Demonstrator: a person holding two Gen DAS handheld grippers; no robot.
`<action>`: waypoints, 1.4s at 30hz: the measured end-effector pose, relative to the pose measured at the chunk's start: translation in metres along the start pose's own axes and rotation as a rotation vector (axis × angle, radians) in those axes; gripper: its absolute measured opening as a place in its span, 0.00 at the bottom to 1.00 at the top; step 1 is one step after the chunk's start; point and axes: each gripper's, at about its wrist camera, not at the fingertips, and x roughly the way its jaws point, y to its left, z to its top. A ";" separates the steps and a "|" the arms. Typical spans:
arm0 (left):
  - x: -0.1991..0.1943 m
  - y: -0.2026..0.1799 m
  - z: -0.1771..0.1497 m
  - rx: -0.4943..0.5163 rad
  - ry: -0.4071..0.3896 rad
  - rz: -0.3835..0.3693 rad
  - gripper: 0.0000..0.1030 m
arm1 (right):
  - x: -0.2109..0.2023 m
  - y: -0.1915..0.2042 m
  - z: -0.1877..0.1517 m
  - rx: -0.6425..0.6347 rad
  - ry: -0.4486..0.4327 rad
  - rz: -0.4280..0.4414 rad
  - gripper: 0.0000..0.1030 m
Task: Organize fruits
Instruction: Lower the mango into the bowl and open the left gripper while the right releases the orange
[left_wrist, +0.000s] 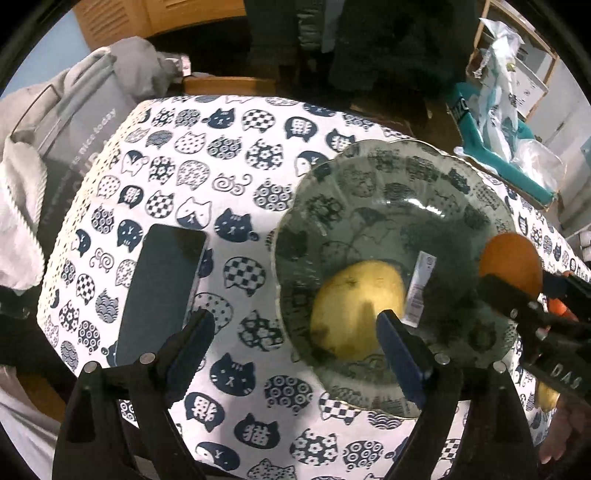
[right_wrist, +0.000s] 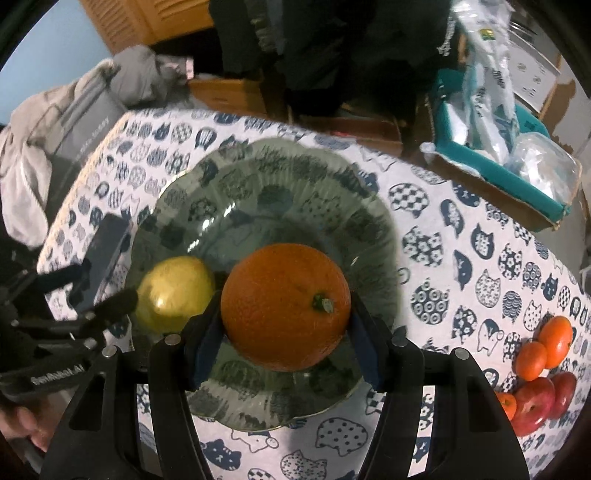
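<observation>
A right gripper (right_wrist: 286, 332) clamps an orange (right_wrist: 286, 306) above a glass bowl (right_wrist: 258, 177), apparently to set it beside the yellow fruit (right_wrist: 175, 293) already lying inside. The left gripper (left_wrist: 295, 354) hangs over the bowl's near-left rim, jaws spread and empty. Room remains in the bowl's far half; a phone (left_wrist: 162, 291) lies just left of it, more fruit (right_wrist: 543, 363) well right.
</observation>
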 end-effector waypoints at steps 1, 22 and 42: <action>0.001 0.002 -0.001 -0.006 0.002 -0.001 0.88 | 0.002 0.002 -0.001 -0.008 0.007 -0.003 0.61; 0.005 0.027 -0.006 -0.045 0.011 0.008 0.88 | 0.041 0.021 -0.011 -0.084 0.143 -0.050 0.63; -0.049 0.019 -0.004 -0.027 -0.103 -0.064 0.88 | -0.052 -0.008 -0.003 0.005 -0.128 -0.075 0.78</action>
